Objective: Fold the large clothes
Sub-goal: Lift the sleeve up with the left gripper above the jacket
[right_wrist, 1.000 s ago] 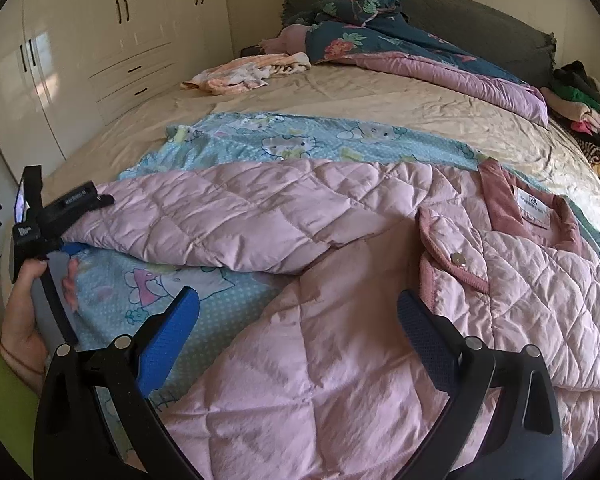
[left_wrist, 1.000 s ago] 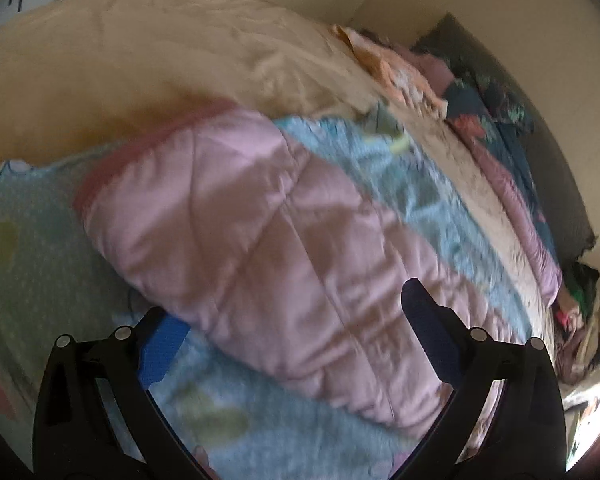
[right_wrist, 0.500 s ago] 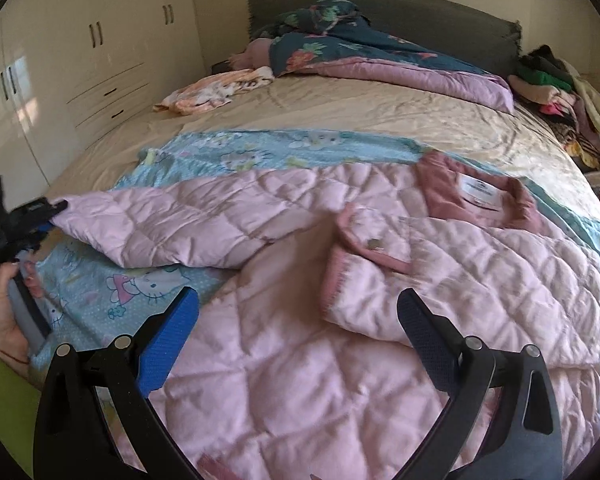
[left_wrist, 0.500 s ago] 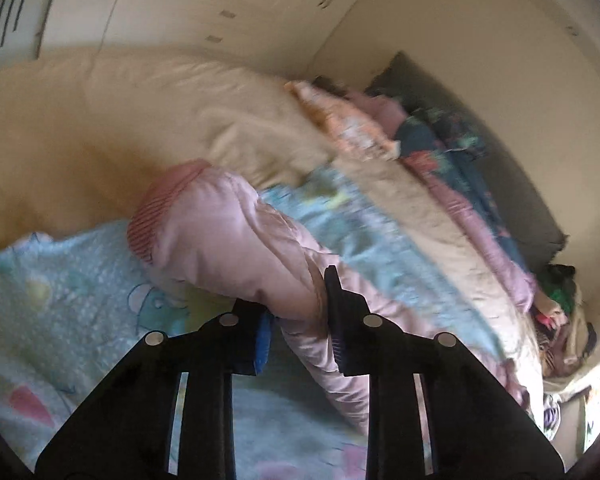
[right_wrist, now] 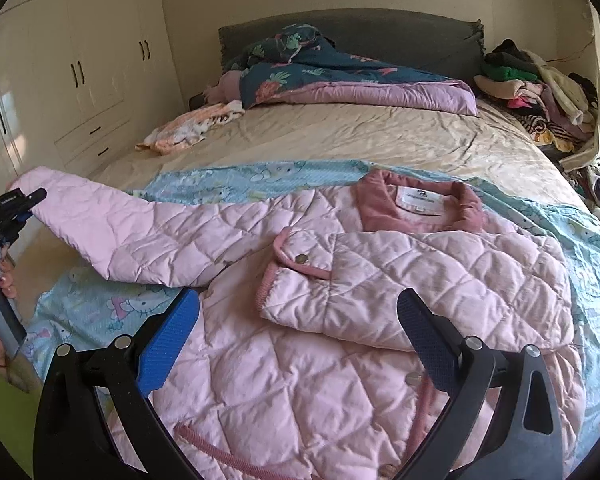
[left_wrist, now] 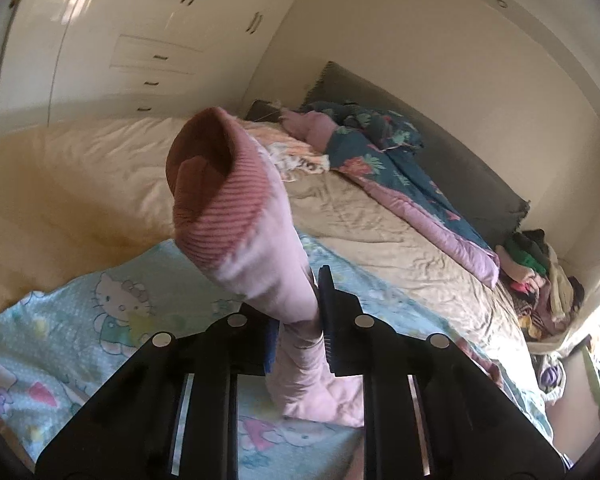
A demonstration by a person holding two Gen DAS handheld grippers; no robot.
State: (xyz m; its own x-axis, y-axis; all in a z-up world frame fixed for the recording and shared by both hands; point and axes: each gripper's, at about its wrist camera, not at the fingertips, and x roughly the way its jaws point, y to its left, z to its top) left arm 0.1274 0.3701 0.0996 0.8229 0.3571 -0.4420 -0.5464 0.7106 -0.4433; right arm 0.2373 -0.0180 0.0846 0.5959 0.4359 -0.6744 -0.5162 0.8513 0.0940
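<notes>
quilted pink jacket (right_wrist: 340, 320): matt padded cloth, diamond-stitched; its sleeve cuff (left_wrist: 224, 208) is ribbed knit, darker pink. beneath the jacket, a cartoon-print blanket (right_wrist: 228, 184) of soft matt cloth. beyond the jacket, crumpled beige bedsheet (right_wrist: 360, 136). right gripper (right_wrist: 298, 330): matt black plastic, textured blue pads, metal screws. wardrobe (right_wrist: 80, 80) left of the jacket: glossy.

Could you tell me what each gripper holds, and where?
Left gripper, closing, pinches the pink quilted jacket by its sleeve just behind the ribbed cuff; right gripper holds nothing.

Bed (right_wrist: 340, 140), beige sheet: 1 cartoon-print blue blanket (right_wrist: 228, 180), 1 floral quilt (right_wrist: 332, 76), 1 peach garment (right_wrist: 188, 128), heaped clothes (right_wrist: 540, 88).
</notes>
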